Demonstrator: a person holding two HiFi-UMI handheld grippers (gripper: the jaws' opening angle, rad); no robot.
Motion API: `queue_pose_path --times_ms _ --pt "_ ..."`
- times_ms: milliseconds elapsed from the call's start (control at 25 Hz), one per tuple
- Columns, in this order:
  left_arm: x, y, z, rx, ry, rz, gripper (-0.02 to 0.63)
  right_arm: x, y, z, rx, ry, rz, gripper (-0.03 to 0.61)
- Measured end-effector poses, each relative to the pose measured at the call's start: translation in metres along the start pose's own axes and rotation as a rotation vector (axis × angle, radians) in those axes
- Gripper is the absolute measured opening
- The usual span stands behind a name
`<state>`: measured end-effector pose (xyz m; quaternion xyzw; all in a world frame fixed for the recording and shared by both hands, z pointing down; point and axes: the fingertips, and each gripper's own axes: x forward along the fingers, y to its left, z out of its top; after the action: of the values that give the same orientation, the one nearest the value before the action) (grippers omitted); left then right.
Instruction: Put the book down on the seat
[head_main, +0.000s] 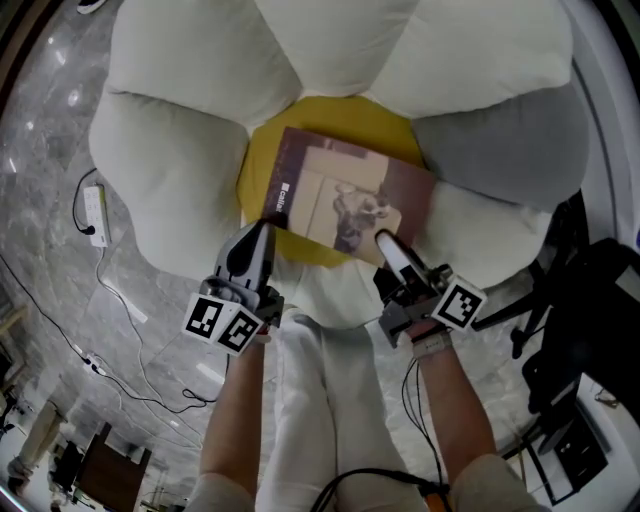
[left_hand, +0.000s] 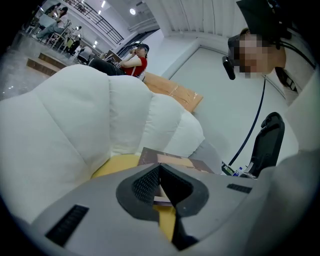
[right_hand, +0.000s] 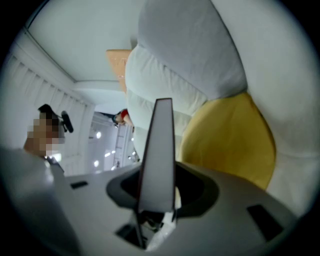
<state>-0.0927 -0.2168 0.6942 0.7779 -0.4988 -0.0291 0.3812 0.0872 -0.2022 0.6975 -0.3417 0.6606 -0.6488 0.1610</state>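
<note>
A brown-covered book (head_main: 345, 200) lies flat over the yellow centre cushion (head_main: 345, 118) of a flower-shaped seat, and I cannot tell whether it rests on it. My left gripper (head_main: 268, 222) is shut on the book's near left corner. My right gripper (head_main: 383, 240) is shut on its near right edge. In the left gripper view the book (left_hand: 170, 161) runs out past the jaws (left_hand: 161, 187) above the yellow cushion (left_hand: 117, 165). In the right gripper view the book (right_hand: 159, 155) shows edge-on between the jaws (right_hand: 157, 192), with the yellow cushion (right_hand: 230, 140) to its right.
White petal cushions (head_main: 190, 60) ring the yellow centre, and one grey petal (head_main: 510, 140) is at the right. A power strip (head_main: 95, 215) and cables lie on the marble floor at the left. A black stand (head_main: 570, 300) is at the right. My legs (head_main: 320, 400) are in front of the seat.
</note>
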Motion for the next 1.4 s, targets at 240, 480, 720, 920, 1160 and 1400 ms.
queue_pose_path --times_ms 240,480,720,920,1160,1400 --pt "0.009 0.011 -0.002 -0.010 -0.015 0.004 0.023 0.019 -0.008 0.000 -0.010 0.031 0.011 0.156" --pt "0.017 0.015 -0.003 -0.002 -0.024 0.001 0.023 0.024 -0.021 -0.001 -0.016 0.043 -0.011 0.156" --pt "0.020 0.018 -0.005 0.003 -0.021 0.001 0.023 0.030 -0.026 0.001 -0.006 0.041 -0.015 0.156" --pt "0.017 0.012 -0.015 0.001 -0.006 0.000 0.023 0.029 -0.029 0.002 0.002 0.038 -0.034 0.156" --pt "0.017 0.014 -0.013 0.011 0.001 -0.008 0.023 0.032 -0.049 0.001 -0.037 0.061 -0.150 0.158" --pt "0.012 0.018 -0.011 0.012 0.003 -0.007 0.023 0.034 -0.057 0.001 -0.052 0.049 -0.216 0.185"
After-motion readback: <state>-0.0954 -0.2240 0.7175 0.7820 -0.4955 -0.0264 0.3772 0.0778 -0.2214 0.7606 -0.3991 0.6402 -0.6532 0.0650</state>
